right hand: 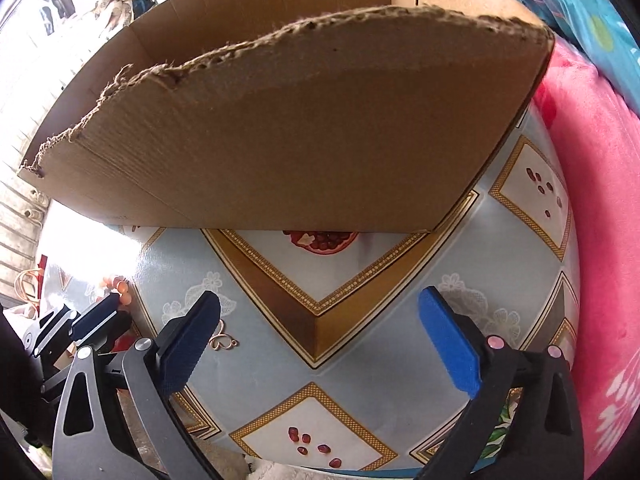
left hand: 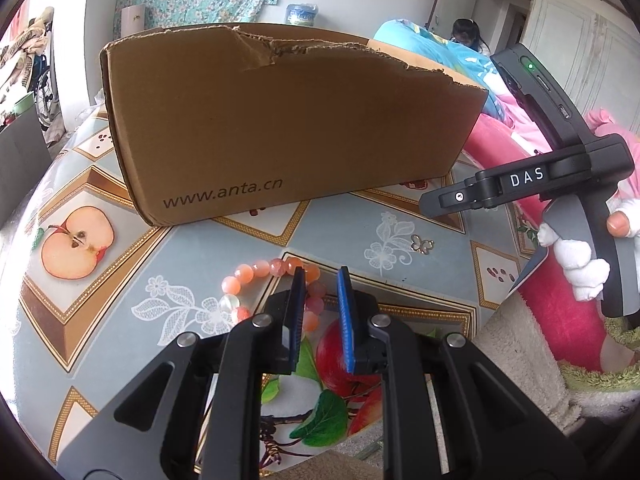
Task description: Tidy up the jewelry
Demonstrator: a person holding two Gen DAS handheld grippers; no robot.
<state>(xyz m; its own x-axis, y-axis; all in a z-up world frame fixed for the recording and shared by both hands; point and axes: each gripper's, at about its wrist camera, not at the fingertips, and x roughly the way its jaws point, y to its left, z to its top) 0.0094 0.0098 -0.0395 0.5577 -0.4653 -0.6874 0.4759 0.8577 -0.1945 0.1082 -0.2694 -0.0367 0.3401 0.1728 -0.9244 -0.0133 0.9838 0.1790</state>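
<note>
A bracelet of orange and pink beads (left hand: pixel 260 269) lies on the fruit-patterned tablecloth (left hand: pixel 192 248). My left gripper (left hand: pixel 321 277) is nearly closed, with the right side of the bead loop between its pads. In the right wrist view those beads (right hand: pixel 120 294) show at the left gripper's fingertips (right hand: pixel 98 312). A small gold butterfly charm (left hand: pixel 423 244) lies loose to the right. My right gripper (right hand: pixel 319 296) hangs wide open over the cloth, holding nothing, and the charm (right hand: pixel 222 340) sits just beside its left finger. A brown cardboard box (left hand: pixel 280 120) with a torn rim stands behind.
The box (right hand: pixel 300 140) is open at the top and fills the far half of the table. A pink blanket (right hand: pixel 592 200) borders the table on the right. A gloved hand (left hand: pixel 580 268) holds the right tool. A person (left hand: pixel 466 34) sits far back.
</note>
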